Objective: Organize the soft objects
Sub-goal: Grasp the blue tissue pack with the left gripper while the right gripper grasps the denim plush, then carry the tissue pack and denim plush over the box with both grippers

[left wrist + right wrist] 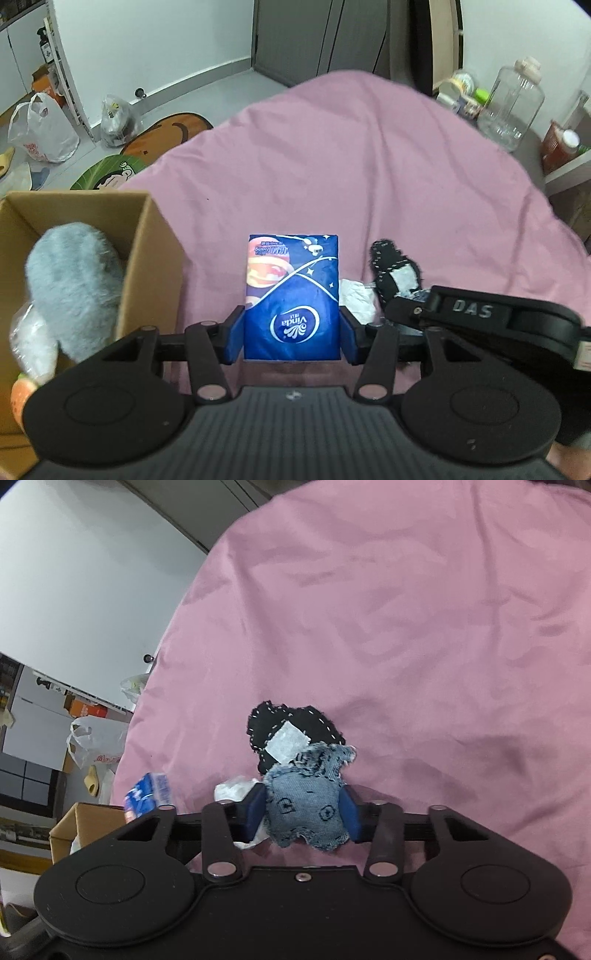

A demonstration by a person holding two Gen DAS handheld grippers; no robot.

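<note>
Soft objects are being gathered toward a cardboard box, and two of them are gripped now. Low in the centre of the left wrist view, a blue tissue pack is clamped by the left gripper, whose blue pads are pressed against its two long sides near the bottom end. It is held lengthwise, probably so that it can be carried without sagging. At the left edge of that frame the box is seen already holding a grey plush toy, so it is judged to be the collecting place.

Low in the centre of the right wrist view, a denim fabric piece is pinched by the right gripper, its pads closed on both sides. Just behind it a black stitched fabric piece lies touching it on the pink bedsheet, with crumpled white material beside the left pad. Farther off, toward the upper half of both frames, only bare sheet is seen.
</note>
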